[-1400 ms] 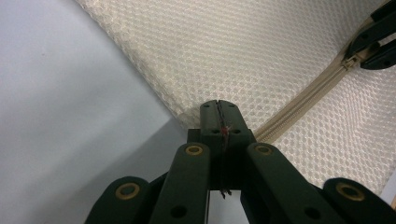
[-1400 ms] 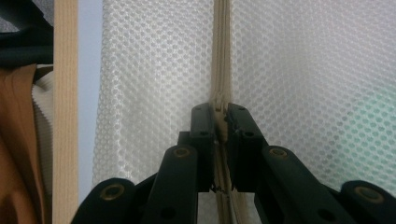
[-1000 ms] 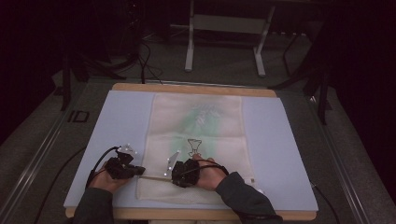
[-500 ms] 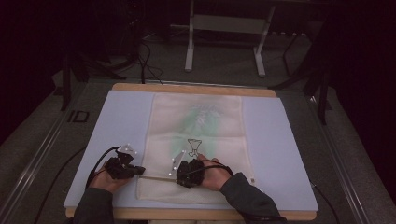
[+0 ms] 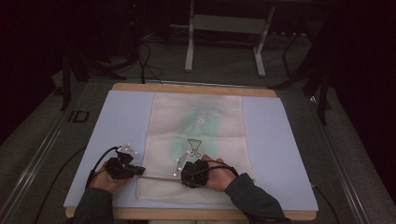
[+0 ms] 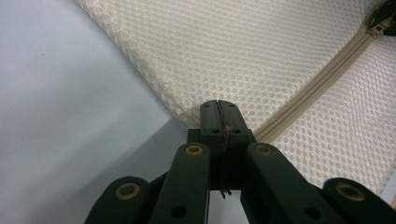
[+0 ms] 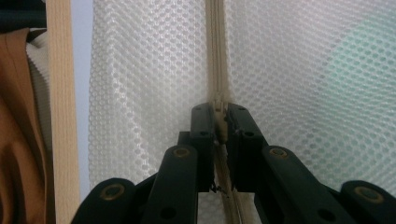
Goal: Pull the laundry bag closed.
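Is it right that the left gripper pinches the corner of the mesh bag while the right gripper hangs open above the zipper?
Not quite. The left gripper does pinch the mesh bag at its corner, but the right gripper is not open: the right gripper view shows it shut on the zipper pull of the zipper.

We see a cream mesh bag point(image 6: 261, 51), honeycomb-textured cloth, with a woven fabric zipper point(image 7: 215, 46). Our grippers' jaws look like matt black plastic with brass-coloured rivets. The table's point(image 5: 196, 88) edge is pale wood under a smooth matt sheet point(image 5: 275, 140).
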{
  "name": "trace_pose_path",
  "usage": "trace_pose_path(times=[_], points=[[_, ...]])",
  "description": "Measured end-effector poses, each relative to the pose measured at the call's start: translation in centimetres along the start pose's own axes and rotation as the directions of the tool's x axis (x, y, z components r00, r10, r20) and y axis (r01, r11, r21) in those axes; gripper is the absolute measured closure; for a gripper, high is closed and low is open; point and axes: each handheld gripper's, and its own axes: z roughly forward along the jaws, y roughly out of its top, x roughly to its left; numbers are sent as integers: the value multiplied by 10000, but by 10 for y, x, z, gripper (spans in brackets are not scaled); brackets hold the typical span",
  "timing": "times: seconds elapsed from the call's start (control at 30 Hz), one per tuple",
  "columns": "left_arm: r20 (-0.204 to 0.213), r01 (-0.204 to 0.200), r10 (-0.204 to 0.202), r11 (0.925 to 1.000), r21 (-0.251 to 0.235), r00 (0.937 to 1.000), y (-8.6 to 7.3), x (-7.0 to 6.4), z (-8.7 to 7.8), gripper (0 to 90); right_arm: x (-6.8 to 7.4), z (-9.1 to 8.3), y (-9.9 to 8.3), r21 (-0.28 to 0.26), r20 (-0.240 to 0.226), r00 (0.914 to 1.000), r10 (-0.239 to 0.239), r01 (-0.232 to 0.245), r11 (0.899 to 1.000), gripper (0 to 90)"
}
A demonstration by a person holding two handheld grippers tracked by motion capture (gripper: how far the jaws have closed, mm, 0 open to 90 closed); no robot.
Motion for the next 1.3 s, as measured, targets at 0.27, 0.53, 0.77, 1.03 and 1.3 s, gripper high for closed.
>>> trace_pose_path(times=[0.27,0.53,0.77,1.03,1.3], points=[[3,-7,7,10000,-12,10000,0,0,0,900,-1,-3,-4,53,2,10000,-21,21,10000,823],[4,-3,3,10000,-11,10000,0,0,0,900,-2,-7,-9,212,16,10000,21,-22,9998,823],[37,13,-13,10000,-33,10000,0,0,0,900,0,-10,-12,314,98,10000,-19,16,9995,823],[9,5,-5,10000,-9,10000,0,0,0,900,0,-15,-19,400,161,9999,56,-62,9992,823],[-5,5,-5,10000,-1,10000,0,0,0,900,-1,-17,-28,478,168,9997,180,-188,9987,823]])
